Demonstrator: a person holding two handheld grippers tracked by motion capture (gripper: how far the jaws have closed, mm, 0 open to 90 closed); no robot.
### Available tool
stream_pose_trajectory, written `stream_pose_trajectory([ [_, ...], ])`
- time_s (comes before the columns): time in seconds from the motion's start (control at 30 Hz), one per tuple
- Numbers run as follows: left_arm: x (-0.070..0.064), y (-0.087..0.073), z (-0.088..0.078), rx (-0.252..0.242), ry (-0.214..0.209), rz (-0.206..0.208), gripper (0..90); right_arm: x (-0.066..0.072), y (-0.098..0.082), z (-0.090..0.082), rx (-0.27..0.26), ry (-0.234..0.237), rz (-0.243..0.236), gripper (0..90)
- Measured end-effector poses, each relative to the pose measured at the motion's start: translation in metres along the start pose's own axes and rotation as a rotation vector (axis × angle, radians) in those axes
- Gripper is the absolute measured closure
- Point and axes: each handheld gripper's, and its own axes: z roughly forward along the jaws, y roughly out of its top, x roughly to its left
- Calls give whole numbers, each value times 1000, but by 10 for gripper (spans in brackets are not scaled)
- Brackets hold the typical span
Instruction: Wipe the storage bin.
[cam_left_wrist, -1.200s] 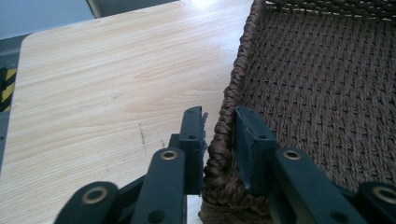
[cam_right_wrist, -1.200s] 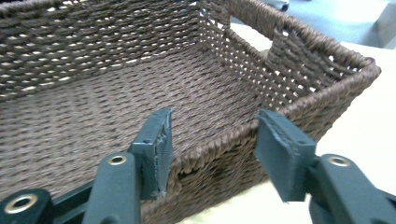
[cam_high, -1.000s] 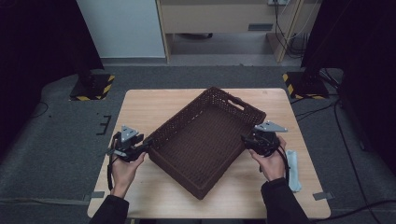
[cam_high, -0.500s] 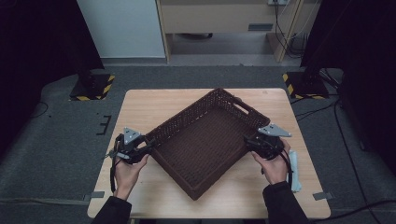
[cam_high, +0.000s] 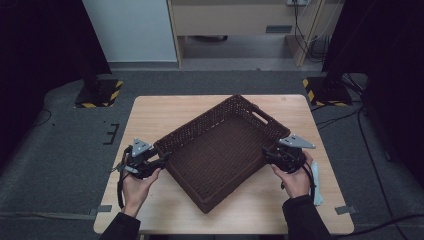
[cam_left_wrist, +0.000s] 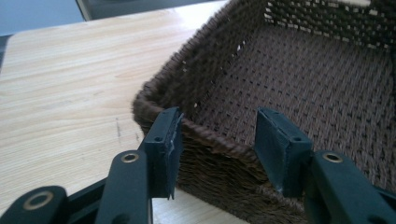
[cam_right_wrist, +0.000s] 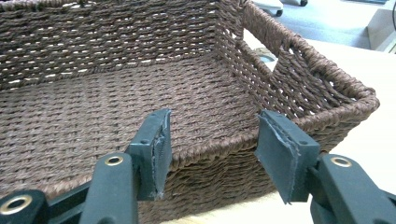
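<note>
- We saw the brown basket (cam_high: 220, 150) on the table (cam_high: 165, 110), turned slantwise, long side running from near-left to far-right.
- Our left claw (cam_high: 161, 161) and right claw (cam_high: 266, 154) had just been opening, jaws apart around its rim.

A lab or recording studio — black curtains (cam_high: 45, 55), hazard-striped stand bases (cam_high: 98, 93), loose cables (cam_high: 306, 30), grey carpet (cam_high: 60, 165) around one worktop (cam_high: 165, 112).

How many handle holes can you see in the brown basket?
2. One handle hole is cut in the wicker basket's far right end wall, near the table's back edge. The other is a slot in the wall opposite the left gripper. No more are visible.
</note>
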Motion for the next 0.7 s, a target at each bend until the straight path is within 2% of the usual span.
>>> stream_pose_trajectory([
  [0.03,-1,0,2,1,-5,1,504,0,1,-1,6,3,3,448],
  [0.17,-1,2,6,5,20,13,499,-6,4,-6,-13,-21,-13,431],
  [0.27,2,3,12,-3,51,37,505,-11,4,-6,-30,-33,-3,419],
  [0.33,5,4,15,-4,61,31,506,-13,2,-5,-25,-43,-7,416],
  [0.43,6,4,14,-8,41,17,502,-13,0,-2,-7,-47,-19,415],
  [0.6,-2,1,6,3,1,18,466,-16,-2,-4,3,-21,28,427],
  [0.67,-7,-1,5,10,-14,15,460,-16,-3,-6,0,-7,39,451],
  [0.7,-10,-1,5,13,-8,26,451,-15,-3,-7,1,-5,32,450],
])
